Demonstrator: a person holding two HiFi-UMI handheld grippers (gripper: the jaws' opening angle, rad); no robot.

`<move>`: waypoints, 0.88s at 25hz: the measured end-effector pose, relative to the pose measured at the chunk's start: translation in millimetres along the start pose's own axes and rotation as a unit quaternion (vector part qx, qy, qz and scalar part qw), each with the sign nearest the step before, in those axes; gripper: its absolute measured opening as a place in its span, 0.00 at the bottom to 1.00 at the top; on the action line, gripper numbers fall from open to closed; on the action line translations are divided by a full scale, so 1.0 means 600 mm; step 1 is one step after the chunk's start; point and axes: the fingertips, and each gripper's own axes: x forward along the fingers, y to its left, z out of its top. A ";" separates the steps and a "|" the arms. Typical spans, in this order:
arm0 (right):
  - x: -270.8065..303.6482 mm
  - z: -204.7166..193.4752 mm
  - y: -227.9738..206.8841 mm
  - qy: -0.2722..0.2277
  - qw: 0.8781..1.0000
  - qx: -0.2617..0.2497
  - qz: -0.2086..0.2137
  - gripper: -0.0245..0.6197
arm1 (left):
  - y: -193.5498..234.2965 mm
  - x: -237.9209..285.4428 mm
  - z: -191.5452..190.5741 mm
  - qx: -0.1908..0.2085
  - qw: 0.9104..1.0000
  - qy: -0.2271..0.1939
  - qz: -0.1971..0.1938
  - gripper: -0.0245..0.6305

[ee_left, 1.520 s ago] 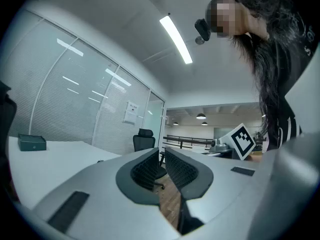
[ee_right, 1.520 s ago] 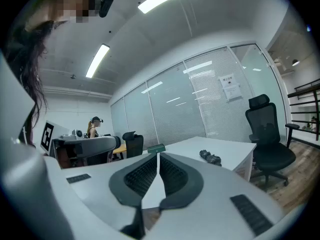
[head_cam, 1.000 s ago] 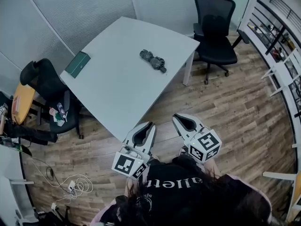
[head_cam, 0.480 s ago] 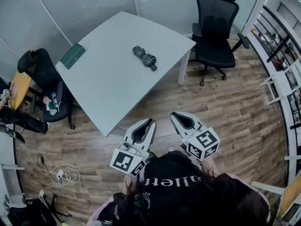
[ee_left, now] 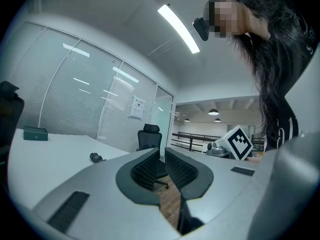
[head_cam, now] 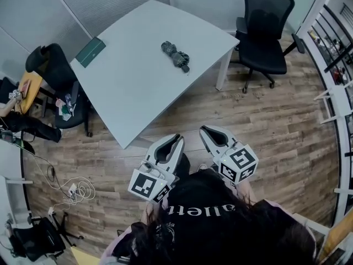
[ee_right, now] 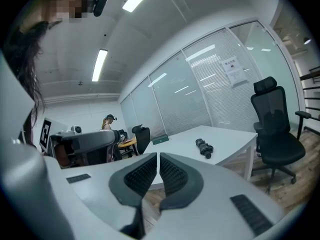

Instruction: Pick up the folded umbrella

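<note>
The pick-up is judged not yet begun. The folded umbrella (head_cam: 176, 56) is seen lying flat on the white table (head_cam: 132, 87), in the upper middle of the head view and toward the table's right-hand corner. It is touched by nothing.

Both grippers are held low in that frame, close to the person's body and over the wooden floor (head_cam: 265, 126), short of the table's near corner and well apart from the umbrella. The jaws of the left gripper (head_cam: 177, 139) are brought together with nothing between them, and the jaws of the right gripper (head_cam: 205, 130) are likewise closed and empty. In both gripper views the umbrella is seen only as a small dark bundle far off on the tabletop.

The whole task is left to be done: the approach to the table, the opening of a pair of jaws, the closing on the umbrella and the lift.

The umbrella's long axis is laid along a diagonal, from upper left to lower right in the head view. A narrower end is pointed to the lower right, but whether that is the handle or the tip cannot be told
</note>
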 end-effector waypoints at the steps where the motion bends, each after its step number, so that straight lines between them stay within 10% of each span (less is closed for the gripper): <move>1: 0.003 -0.002 -0.003 0.001 1.000 0.002 0.000 0.09 | 0.002 0.003 -0.003 -0.001 1.000 0.004 -0.001 0.12; 22: 0.252 0.088 -0.111 0.006 1.000 0.014 -0.027 0.09 | 0.273 0.158 0.056 -0.003 0.999 0.005 -0.035 0.12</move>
